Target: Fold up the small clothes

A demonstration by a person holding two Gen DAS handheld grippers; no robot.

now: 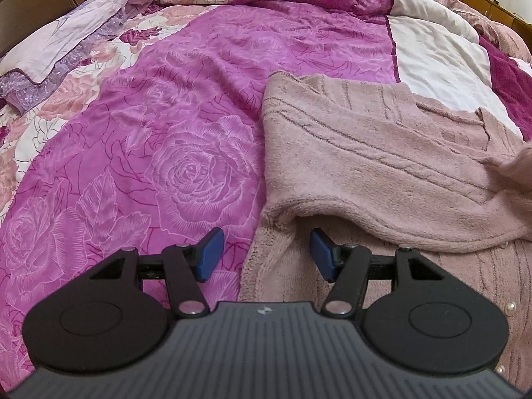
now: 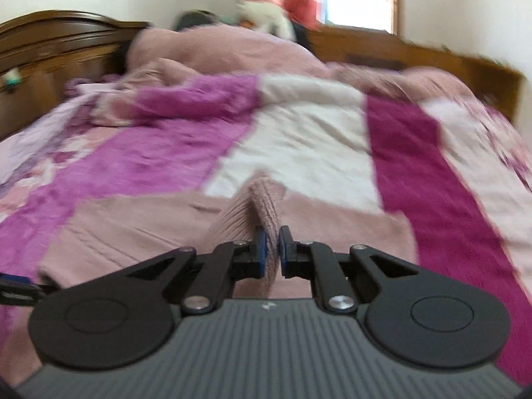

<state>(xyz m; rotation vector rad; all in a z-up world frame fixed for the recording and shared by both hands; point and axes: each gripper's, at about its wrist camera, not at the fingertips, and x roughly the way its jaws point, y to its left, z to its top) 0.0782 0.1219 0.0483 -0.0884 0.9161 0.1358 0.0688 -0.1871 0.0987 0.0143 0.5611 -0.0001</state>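
One gripper (image 2: 272,249), the right, pinches a cardigan (image 1: 382,166) sleeve (image 2: 262,206); the left (image 1: 266,254) gapes over the hem. Thin grip could slip, undoing the fold.

The left wrist view sits low and close over the bed (image 1: 186,106), facing its far pillows. The right wrist view rides higher, blurred, facing the far headboard (image 2: 50,43). Both share the pink cardigan (image 1: 365,153) (image 2: 139,232) and magenta quilt.
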